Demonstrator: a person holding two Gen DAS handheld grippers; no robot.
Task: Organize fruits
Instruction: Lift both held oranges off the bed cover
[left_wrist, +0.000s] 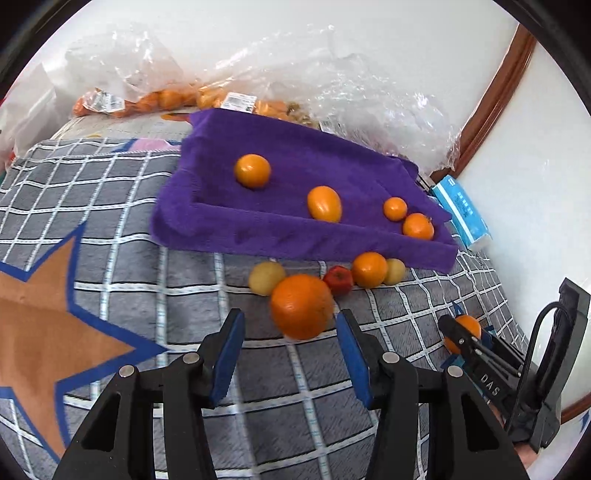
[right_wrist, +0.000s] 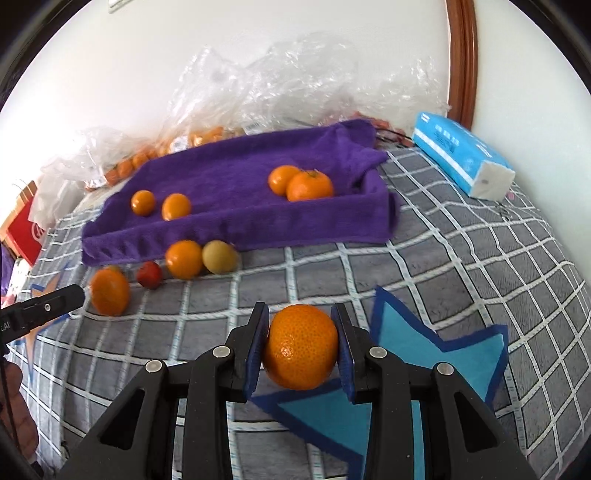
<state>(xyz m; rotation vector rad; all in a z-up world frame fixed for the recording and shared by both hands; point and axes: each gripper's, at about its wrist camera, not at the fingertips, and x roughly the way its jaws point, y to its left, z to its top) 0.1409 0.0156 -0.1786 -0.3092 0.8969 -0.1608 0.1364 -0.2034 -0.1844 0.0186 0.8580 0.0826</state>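
We found the right claw (right_wrist: 299, 347) pinching a mandarin (right_wrist: 301, 347) at lower centre of its view. The left claw (left_wrist: 290, 347) stood spread, a large orange (left_wrist: 301, 306) between its pads and touching only the right one. Loose fruit lay beyond on the checked blanket (left_wrist: 110, 206), against the purple towel tray (left_wrist: 295, 240). We judged a careless closure could nudge the orange away.
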